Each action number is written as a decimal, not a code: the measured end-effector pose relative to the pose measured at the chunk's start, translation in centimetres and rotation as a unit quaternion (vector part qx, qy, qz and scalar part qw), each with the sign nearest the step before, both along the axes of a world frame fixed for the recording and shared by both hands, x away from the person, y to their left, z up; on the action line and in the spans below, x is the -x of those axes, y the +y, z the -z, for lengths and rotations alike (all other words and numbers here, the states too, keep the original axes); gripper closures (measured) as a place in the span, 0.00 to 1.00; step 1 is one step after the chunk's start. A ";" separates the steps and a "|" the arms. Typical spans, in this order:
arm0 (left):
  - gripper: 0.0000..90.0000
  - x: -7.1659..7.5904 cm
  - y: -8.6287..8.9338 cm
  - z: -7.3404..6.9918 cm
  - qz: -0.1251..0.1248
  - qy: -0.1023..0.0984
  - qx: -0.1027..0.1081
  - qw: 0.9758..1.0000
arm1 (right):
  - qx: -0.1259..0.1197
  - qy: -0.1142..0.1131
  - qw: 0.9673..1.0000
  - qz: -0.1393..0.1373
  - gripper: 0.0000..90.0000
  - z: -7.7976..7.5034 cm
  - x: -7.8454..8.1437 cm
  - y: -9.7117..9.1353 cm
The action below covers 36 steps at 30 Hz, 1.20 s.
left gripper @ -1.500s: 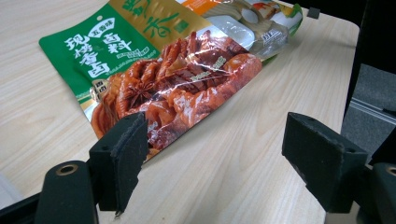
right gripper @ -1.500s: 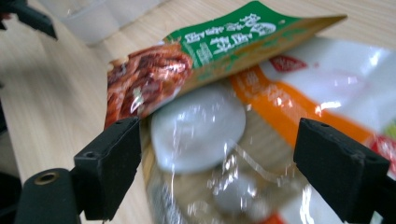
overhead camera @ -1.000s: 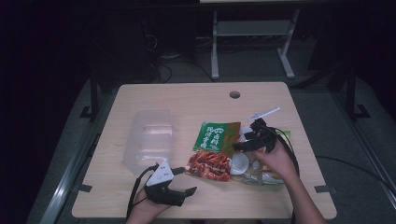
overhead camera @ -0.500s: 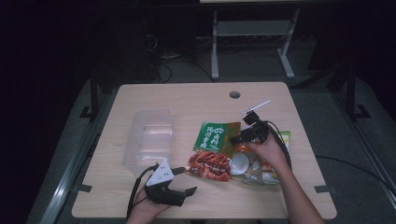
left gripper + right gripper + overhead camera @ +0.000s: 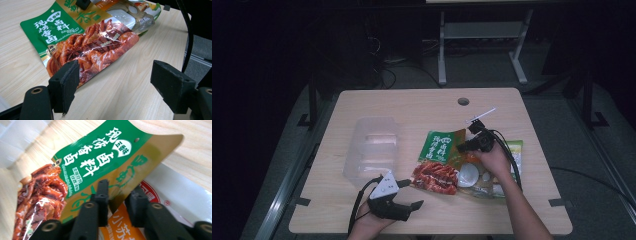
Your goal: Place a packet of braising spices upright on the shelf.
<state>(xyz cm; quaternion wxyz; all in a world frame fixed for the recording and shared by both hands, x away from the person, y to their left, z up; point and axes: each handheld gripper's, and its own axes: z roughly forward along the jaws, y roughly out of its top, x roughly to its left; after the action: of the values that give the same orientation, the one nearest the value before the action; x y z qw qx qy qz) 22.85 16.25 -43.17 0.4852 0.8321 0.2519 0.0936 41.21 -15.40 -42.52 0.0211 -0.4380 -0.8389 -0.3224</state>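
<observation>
A green and gold seasoning packet with a red meat picture lies mid-table, also in the left gripper view. In the right gripper view its gold upper edge curls up between the jaws of my right gripper. Those jaws have just been closing and stand narrow, one on each side of the edge, with a gap still showing. In the high view the right gripper sits at the packet's right corner. My left gripper rests near the front edge, jaws wide open, short of the packet's lower end.
Other food bags, orange and white, lie under and right of the packet. A clear plastic container stands at the left. A cable hole is at the table's back. Bare wood lies behind the packet.
My right hand has slid left and slightly down to the packet's corner, and its jaws have narrowed around the edge. The left gripper has stayed put.
</observation>
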 end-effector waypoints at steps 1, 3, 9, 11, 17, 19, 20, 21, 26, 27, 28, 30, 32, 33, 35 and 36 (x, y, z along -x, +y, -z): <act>0.26 0.0 0.0 0.0 0.000 0.001 0.000 1.000 | -0.004 0.001 1.000 -0.002 0.88 0.0 0.0 0.0; 0.26 0.0 -0.1 0.0 0.001 0.002 0.000 1.000 | -0.014 0.000 1.000 -0.005 0.93 0.0 0.0 -0.2; 0.26 -0.3 -0.2 0.0 0.000 0.009 0.004 1.000 | -0.022 -0.029 0.999 -0.025 1.00 -0.9 0.6 -0.1; 0.26 -0.5 -0.3 -0.1 -0.002 0.011 0.004 1.000 | -0.030 -0.034 0.999 -0.027 1.00 -1.3 0.8 -0.2; 0.25 -0.9 -0.7 -0.5 -0.008 0.014 0.017 1.000 | -0.059 -0.064 0.995 -0.040 1.00 -3.0 2.0 -0.5; 0.25 -1.1 -0.8 -0.7 -0.013 0.017 0.019 1.000 | -0.068 -0.078 0.994 -0.047 1.00 -3.8 2.6 -0.7; 0.25 -1.1 -0.8 -0.7 -0.013 0.017 0.019 1.000 | -0.068 -0.078 0.994 -0.047 1.00 -3.8 2.6 -0.7; 0.24 -1.4 -1.0 -0.8 -0.018 0.020 0.023 0.999 | -0.073 -0.090 0.992 -0.057 1.00 -4.4 3.1 -0.8; 0.24 -1.9 -1.4 -1.0 -0.024 0.026 0.026 0.999 | -0.080 -0.116 0.987 -0.079 1.00 -5.7 4.4 -1.1; 0.24 -2.3 -1.8 -1.1 -0.023 0.031 0.024 0.999 | -0.082 -0.129 0.984 -0.091 1.00 -6.3 5.1 -1.2; 0.24 -2.5 -2.0 -1.1 -0.028 0.030 0.026 0.999 | -0.082 -0.134 0.983 -0.095 1.00 -6.5 5.3 -1.2; 0.24 -2.8 -2.1 -1.1 -0.029 0.030 0.025 0.999 | -0.084 -0.138 0.982 -0.098 1.00 -6.7 5.6 -1.3; 0.24 -3.4 -2.6 -1.0 -0.038 0.036 0.023 0.998 | -0.090 -0.145 0.980 -0.106 1.00 -7.1 6.1 -1.4; 0.23 -3.7 -2.8 -0.9 -0.045 0.040 0.020 0.998 | -0.093 -0.149 0.978 -0.110 1.00 -7.3 6.3 -1.5; 0.21 -4.1 -3.2 -0.8 -0.056 0.040 0.011 0.998 | -0.097 -0.154 0.976 -0.118 1.00 -7.7 6.8 -1.6; 0.20 -4.1 -3.4 -0.7 -0.063 0.035 0.008 0.997 | -0.100 -0.157 0.975 -0.122 1.00 -7.9 7.0 -1.6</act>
<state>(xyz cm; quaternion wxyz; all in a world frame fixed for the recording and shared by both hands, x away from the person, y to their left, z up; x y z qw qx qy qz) 27.00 12.83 -42.45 0.4759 0.8134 0.3214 0.0923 34.22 -17.04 -34.66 -0.0281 -0.2717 -0.8424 -0.4645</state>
